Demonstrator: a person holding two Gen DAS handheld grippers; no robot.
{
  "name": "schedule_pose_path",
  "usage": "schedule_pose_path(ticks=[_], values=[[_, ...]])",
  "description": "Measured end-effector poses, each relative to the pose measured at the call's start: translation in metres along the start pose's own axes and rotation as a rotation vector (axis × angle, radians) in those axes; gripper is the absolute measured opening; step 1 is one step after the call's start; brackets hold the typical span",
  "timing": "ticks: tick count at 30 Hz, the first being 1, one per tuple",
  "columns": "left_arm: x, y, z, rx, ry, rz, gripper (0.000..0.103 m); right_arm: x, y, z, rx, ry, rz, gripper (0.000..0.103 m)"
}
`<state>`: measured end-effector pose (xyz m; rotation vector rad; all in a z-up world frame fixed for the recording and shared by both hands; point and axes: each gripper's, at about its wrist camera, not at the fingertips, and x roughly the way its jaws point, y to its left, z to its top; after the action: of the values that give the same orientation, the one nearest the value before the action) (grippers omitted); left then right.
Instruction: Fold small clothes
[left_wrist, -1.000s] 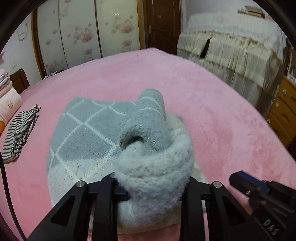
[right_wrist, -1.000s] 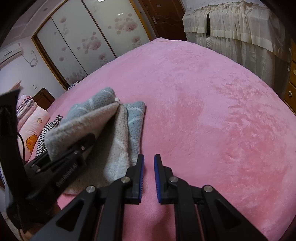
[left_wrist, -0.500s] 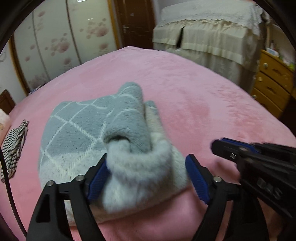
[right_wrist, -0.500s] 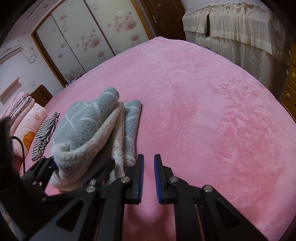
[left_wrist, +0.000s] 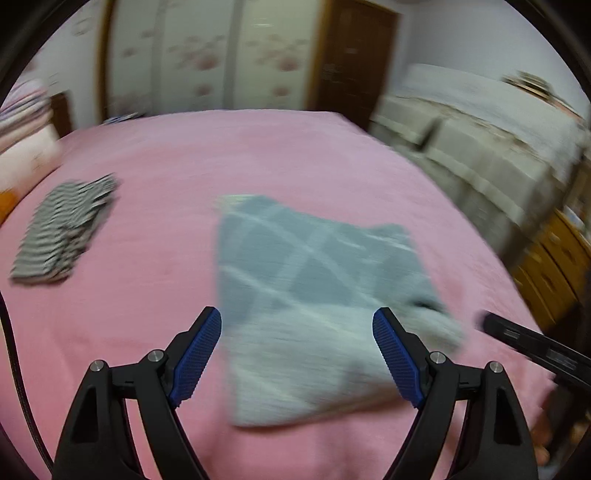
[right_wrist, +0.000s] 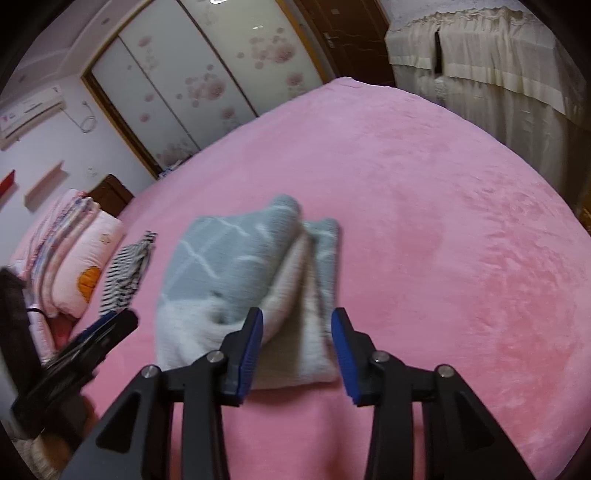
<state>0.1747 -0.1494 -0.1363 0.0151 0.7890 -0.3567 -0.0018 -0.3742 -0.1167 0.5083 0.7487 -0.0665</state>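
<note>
Both tools, left released, right opening, hover empty above folded sweater's near edge.

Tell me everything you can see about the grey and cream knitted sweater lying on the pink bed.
The grey and cream knitted sweater is a thick, fuzzy knit, grey on top with thin white diamond lines and cream along its near end. It lies folded into a compact bundle on the pink plush bedspread, with layered folds showing along its right edge in the right wrist view. Neither gripper grips it. The left gripper stands wide open above it, and the right gripper, jaws opening, frames its near corner. A striped garment lies apart.
</note>
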Motion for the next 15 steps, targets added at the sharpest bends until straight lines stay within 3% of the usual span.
schedule_pose_path(ticks=[4,6,15], values=[[0.018,0.032,0.0,-0.061,0.055,0.11,0.083,0.003,0.023,0.003,-0.05,0.018,0.02,0.043],[0.026,0.038,-0.005,-0.085,0.077,0.114,0.083,0.012,0.034,0.003,-0.09,0.047,-0.002,0.05],[0.037,0.034,-0.019,-0.062,0.107,0.092,0.083,0.04,0.048,0.0,-0.093,0.14,-0.035,0.052]])
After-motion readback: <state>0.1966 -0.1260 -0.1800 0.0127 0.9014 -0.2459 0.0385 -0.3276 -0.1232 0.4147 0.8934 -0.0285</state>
